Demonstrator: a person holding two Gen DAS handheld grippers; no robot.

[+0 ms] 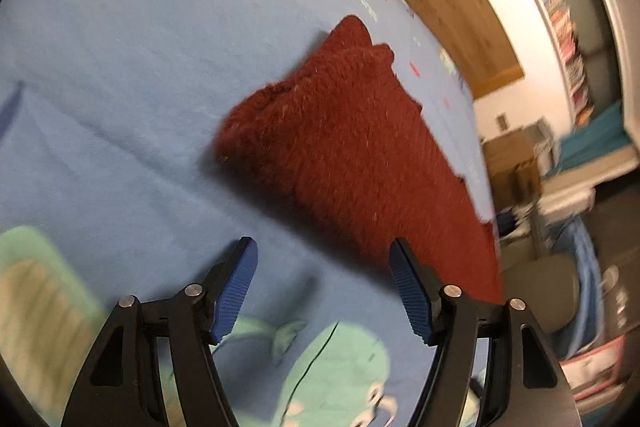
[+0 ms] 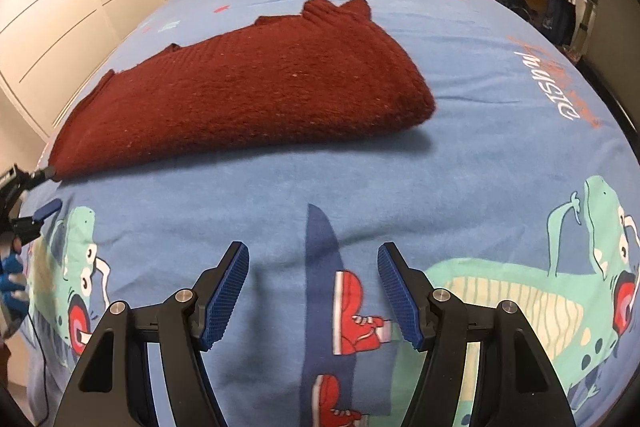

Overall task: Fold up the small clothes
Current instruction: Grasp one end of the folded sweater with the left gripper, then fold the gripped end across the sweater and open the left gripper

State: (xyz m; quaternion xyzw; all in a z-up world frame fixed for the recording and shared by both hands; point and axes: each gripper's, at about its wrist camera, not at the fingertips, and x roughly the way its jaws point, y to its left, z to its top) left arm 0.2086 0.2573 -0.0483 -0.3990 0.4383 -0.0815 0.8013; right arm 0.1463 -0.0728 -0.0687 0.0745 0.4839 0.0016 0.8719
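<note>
Right wrist view: sweater [image 2: 248,91] lies folded on the bed [image 2: 460,155], seemingly finished or nearly so. Right tongs [image 2: 313,267] and left tongs [image 1: 323,263] gape wide, empty.

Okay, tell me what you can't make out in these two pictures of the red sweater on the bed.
- Red sweater, right wrist view: its underside and inner layers are hidden by the folded top layer, so the number of folds is unclear.
- Left gripper, right wrist view: cut off by the left edge; only the tips of the fingers show.
- Shelf items, left wrist view: too blurred to identify.
- Bedspread, left wrist view: the print is blurred and unreadable.
</note>
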